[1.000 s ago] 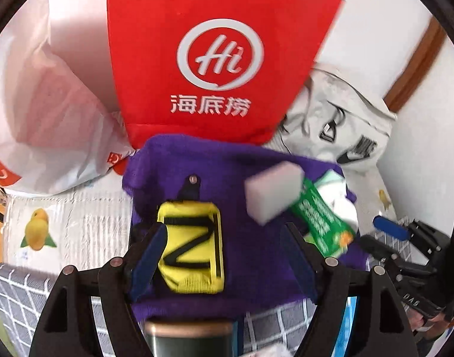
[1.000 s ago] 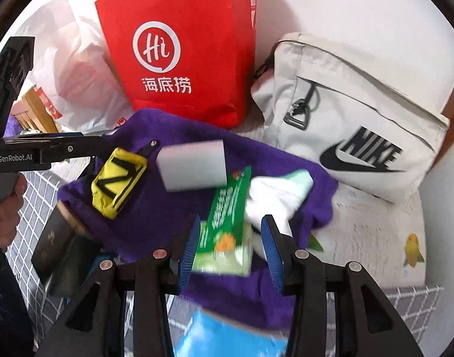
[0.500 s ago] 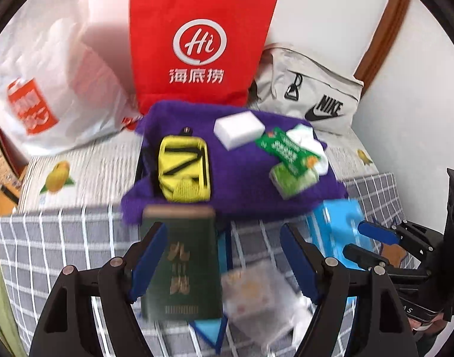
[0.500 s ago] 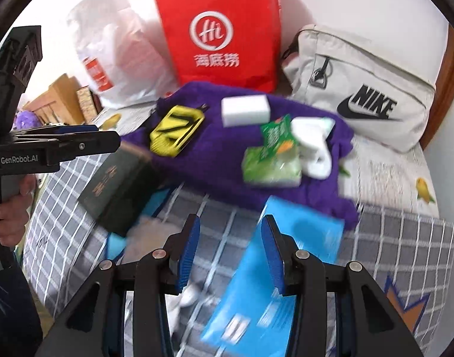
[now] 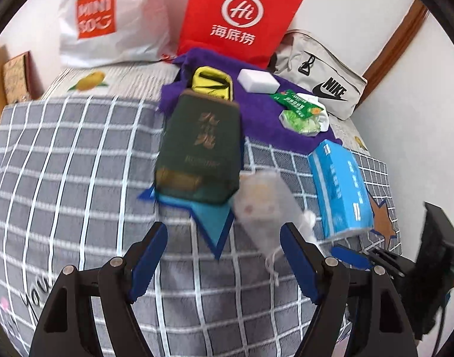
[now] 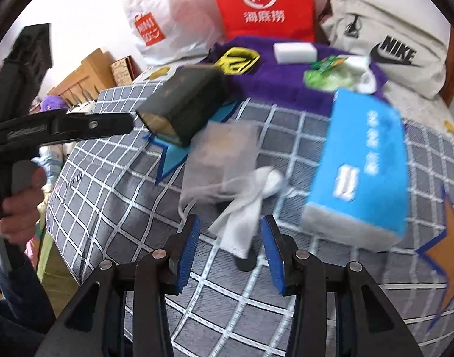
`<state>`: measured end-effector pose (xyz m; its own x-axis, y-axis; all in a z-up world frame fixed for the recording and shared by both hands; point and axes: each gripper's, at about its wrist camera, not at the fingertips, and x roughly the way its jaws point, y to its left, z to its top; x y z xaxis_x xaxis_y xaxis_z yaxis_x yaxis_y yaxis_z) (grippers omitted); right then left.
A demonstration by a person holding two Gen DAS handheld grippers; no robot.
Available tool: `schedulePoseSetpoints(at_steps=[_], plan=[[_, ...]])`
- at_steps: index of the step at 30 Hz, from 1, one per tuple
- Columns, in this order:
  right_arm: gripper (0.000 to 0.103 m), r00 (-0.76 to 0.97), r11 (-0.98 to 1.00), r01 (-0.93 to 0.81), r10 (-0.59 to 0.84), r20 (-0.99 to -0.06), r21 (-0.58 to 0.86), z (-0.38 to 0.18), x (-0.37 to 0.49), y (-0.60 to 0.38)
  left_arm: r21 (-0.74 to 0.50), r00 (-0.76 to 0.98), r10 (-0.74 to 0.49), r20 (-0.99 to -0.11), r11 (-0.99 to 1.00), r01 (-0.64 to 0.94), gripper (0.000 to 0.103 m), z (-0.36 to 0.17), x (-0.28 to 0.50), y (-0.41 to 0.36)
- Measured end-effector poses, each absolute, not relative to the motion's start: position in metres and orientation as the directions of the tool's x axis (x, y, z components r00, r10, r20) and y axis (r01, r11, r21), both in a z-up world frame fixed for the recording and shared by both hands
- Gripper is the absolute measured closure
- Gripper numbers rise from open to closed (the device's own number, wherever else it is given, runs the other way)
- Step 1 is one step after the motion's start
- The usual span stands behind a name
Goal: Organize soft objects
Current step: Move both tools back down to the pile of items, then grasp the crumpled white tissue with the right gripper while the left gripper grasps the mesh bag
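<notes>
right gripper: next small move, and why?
Probably ease the right gripper forward and down onto the translucent white mesh drawstring pouch. Its jaws are open and empty, with the pouch's white cloth tail lying between them on the grey checked bedcover. It is the nearest soft item. The left gripper is open too.

Right gripper (image 6: 230,245) jaws parted, empty, above grey checked bedspread (image 6: 113,196). Translucent white mesh drawstring pouch (image 6: 224,160) lies just ahead of blue fingertips. Blue rectangular tissue pack (image 6: 363,166) to the right; dark green box (image 6: 182,104) to the left. Purple fleece cloth (image 6: 274,80) behind bears white sponge block (image 6: 293,52) and yellow pouch (image 6: 237,59). Left gripper (image 6: 63,126) at left edge, blurred.
</notes>
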<state>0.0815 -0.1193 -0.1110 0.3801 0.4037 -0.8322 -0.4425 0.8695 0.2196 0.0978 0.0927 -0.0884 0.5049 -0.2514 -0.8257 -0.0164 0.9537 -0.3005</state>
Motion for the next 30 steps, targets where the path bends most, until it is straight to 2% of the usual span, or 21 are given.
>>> schedulePoseSetpoints(at_steps=[9,12,14,25,30], plan=[[0.062,0.414,0.898,-0.389,0.368,-0.833,0.204,-0.138,0.096,-0.109,-0.306,0.509,-0.229,-0.83,0.95,-0.07,0.026,-0.097,0.065,0.109],[0.086,0.435,0.903,-0.395,0.343,-0.833,0.166,-0.145,0.101,-0.102,-0.306,0.497,-0.227,-0.837,0.949,-0.081,0.026,-0.104,0.064,0.108],[0.093,0.447,0.896,-0.412,0.356,-0.821,0.164,-0.146,0.098,-0.101,-0.301,0.488,-0.227,-0.843,0.95,-0.079,0.026,-0.109,0.065,0.105],[0.094,0.481,0.904,-0.409,0.327,-0.813,0.121,-0.124,0.048,-0.15,-0.351,0.483,-0.331,-0.81,0.935,0.052,0.026,-0.12,0.095,0.048],[0.094,0.48,0.931,-0.335,0.299,-0.825,0.143,-0.134,0.044,-0.181,-0.308,0.485,-0.289,-0.825,0.95,0.043,0.026,-0.133,0.116,0.016]])
